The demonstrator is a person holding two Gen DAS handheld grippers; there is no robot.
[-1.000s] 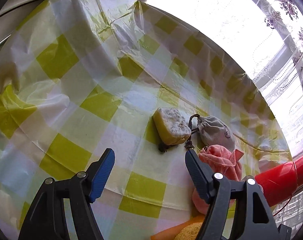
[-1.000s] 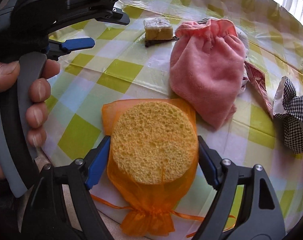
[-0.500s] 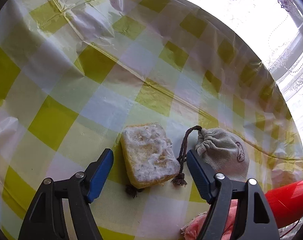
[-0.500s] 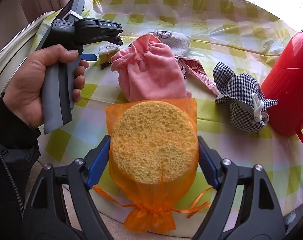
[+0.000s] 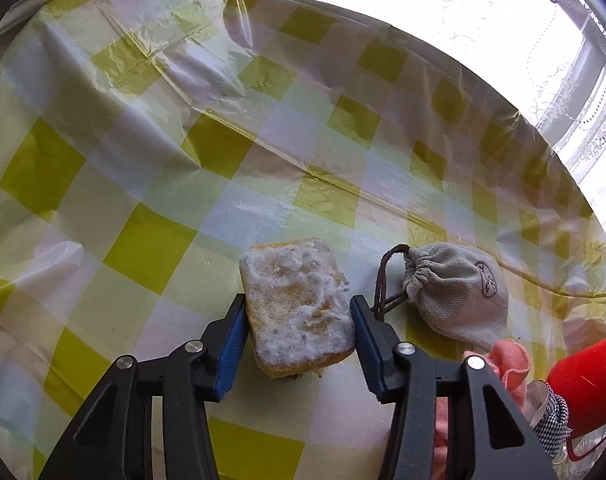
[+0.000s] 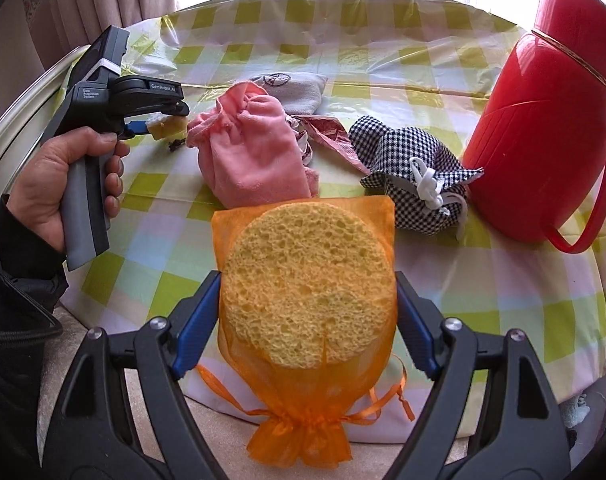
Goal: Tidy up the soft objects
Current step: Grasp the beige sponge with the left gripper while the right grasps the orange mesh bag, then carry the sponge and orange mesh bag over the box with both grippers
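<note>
Left tongs (image 5: 298, 316) closing around a rectangular yellow sponge (image 5: 299, 306) on the checked worktop (image 5: 143, 160), right tongs (image 6: 308, 312) clamped wide on a round sponge (image 6: 309, 284) in an orange mesh pouch (image 6: 303, 420).

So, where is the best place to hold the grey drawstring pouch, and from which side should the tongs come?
Grip the grey drawstring pouch across its plump body, just below the gathered neck, coming from above. It lies on its side on the checked tablecloth, and the body is the fullest part. Its thin cord loop looks likely to slip.
</note>
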